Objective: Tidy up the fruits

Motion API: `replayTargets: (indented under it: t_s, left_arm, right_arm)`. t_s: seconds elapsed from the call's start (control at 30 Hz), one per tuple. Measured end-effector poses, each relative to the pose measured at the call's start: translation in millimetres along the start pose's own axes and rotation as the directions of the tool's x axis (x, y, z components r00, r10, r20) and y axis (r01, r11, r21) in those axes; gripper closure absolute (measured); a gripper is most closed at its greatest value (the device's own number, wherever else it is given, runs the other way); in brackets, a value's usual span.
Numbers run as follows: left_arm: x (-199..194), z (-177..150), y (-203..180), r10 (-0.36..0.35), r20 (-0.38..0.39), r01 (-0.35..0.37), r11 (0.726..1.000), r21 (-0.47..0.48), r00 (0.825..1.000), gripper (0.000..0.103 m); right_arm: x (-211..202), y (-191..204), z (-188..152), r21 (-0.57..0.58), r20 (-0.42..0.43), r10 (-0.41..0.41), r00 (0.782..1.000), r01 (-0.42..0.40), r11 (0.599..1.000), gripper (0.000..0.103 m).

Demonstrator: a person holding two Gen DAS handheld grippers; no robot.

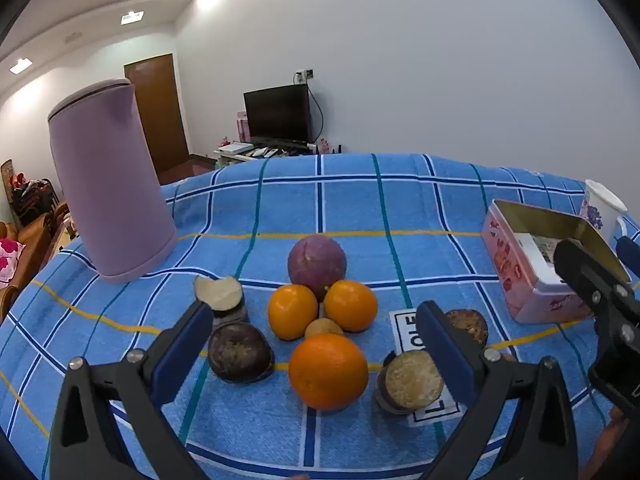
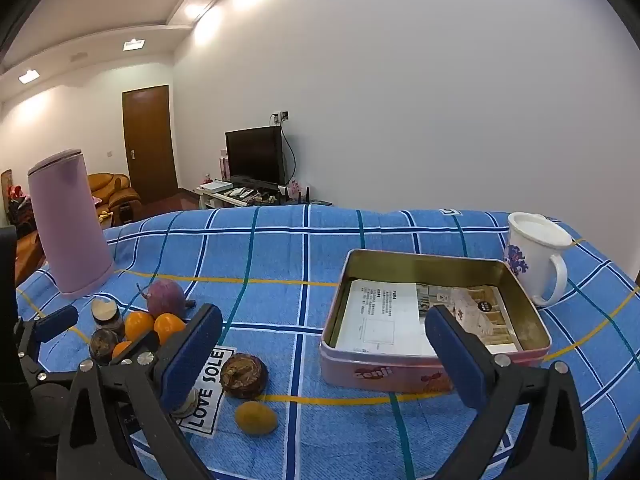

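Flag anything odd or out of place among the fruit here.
The tin holds papers, no fruit. One small yellow fruit lies apart from the cluster of oranges. Nothing looks spilled or damaged.

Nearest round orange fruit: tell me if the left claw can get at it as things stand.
Probably yes. The left claw is open, and the nearest round orange fruit sits between its fingers with nothing over it; neighbouring fruits crowd the sides.

Between your left jaws an orange [image 1: 328, 372], two oranges [image 1: 322, 310] behind it, kettle [image 1: 108, 184] far left, tin [image 2: 434, 316] between your right jaws, mug [image 2: 536, 258] behind it.
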State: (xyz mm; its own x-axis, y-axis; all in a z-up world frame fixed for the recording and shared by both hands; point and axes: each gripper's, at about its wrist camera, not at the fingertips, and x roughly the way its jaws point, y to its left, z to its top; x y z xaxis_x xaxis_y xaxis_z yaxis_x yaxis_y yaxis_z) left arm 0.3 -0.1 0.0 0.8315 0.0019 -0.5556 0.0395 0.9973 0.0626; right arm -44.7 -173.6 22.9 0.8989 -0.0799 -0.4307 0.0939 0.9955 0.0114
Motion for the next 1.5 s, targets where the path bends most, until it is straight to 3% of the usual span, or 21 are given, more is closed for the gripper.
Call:
replayTargets:
  t_s: [1.5]
  left_arm:
    - [4.8,-3.0,10.0,-0.016,-0.031,0.014,0.999,-0.046,0.999,0.000]
  right_arm:
    - [-2.0,-1.3,0.6,0.009,0.012,0.008,1.000,-0.008,1.000,0.001]
